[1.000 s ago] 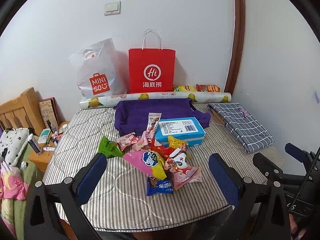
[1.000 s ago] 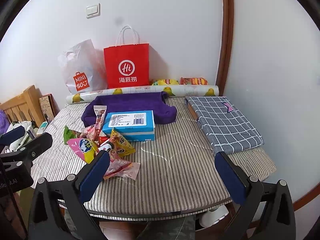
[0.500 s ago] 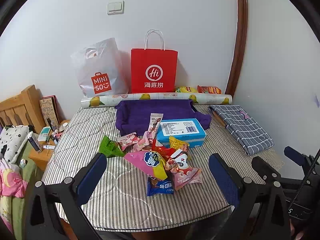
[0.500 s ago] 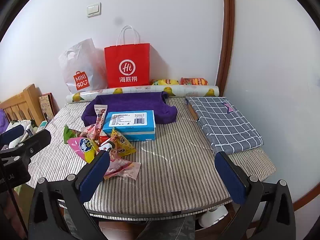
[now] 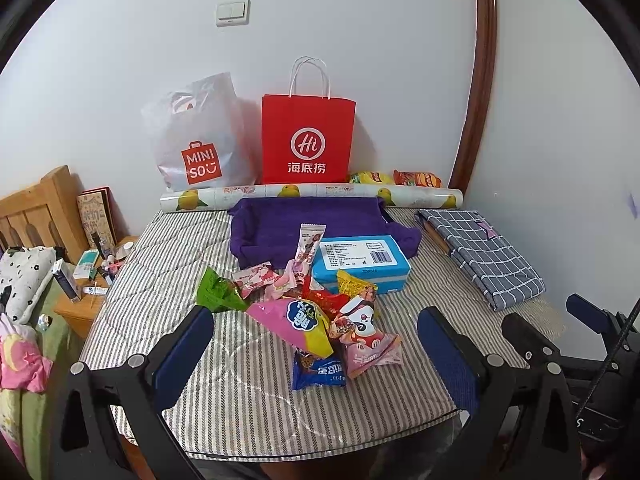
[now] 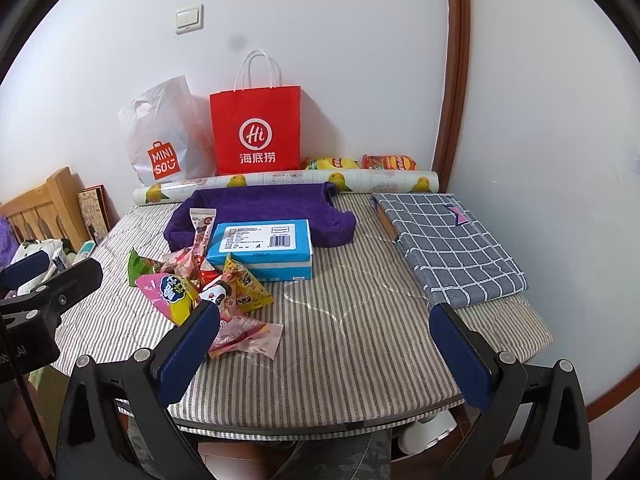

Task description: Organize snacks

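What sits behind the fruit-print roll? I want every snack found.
Behind the fruit-print roll lie a yellow packet and an orange packet; their lower parts are hidden.

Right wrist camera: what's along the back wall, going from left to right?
White Miniso bag → red paper bag → yellow chip bag → orange chip bag.

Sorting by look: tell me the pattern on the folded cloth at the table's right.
Grey-blue with a white grid check; the folded cloth shows best in the right wrist view.
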